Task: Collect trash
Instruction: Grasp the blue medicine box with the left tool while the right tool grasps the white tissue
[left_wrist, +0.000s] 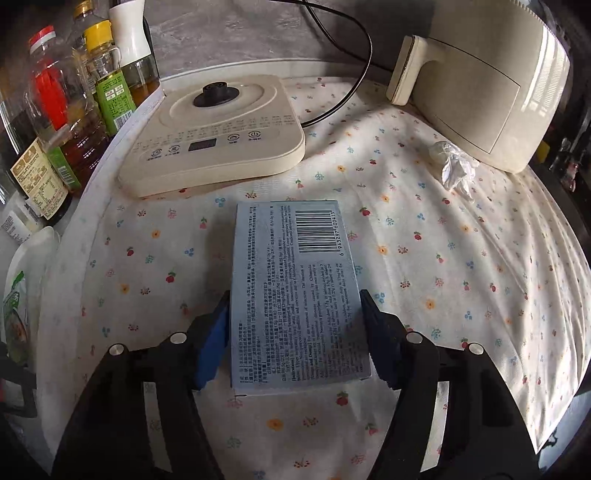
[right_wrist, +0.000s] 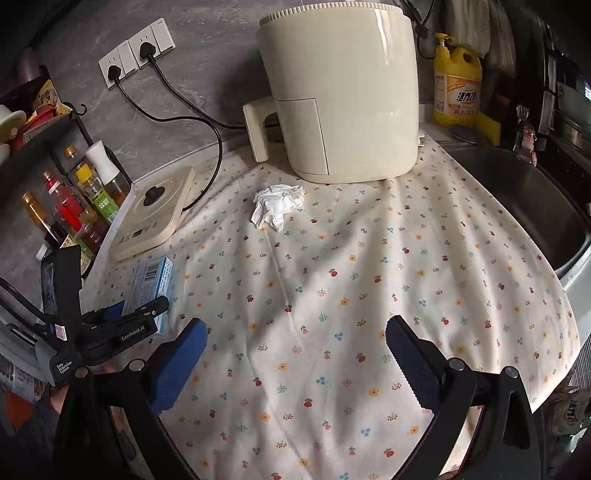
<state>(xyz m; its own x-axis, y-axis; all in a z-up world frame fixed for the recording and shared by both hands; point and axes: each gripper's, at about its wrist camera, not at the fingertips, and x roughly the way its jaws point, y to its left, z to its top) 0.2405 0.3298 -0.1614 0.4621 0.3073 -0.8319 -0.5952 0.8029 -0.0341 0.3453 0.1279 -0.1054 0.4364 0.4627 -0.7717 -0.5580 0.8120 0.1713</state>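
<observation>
Cream air fryer (right_wrist: 340, 96) just behind crumpled tissue (right_wrist: 277, 205).

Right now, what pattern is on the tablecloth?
Little colourful flowers on a cream tablecloth, clearest in the right wrist view.

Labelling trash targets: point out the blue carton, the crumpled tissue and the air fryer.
blue carton (left_wrist: 295, 291), left wrist view, middle of printed face.
crumpled tissue (right_wrist: 277, 205), right wrist view, centre of wad.
air fryer (right_wrist: 343, 92), right wrist view, front of body.
</observation>
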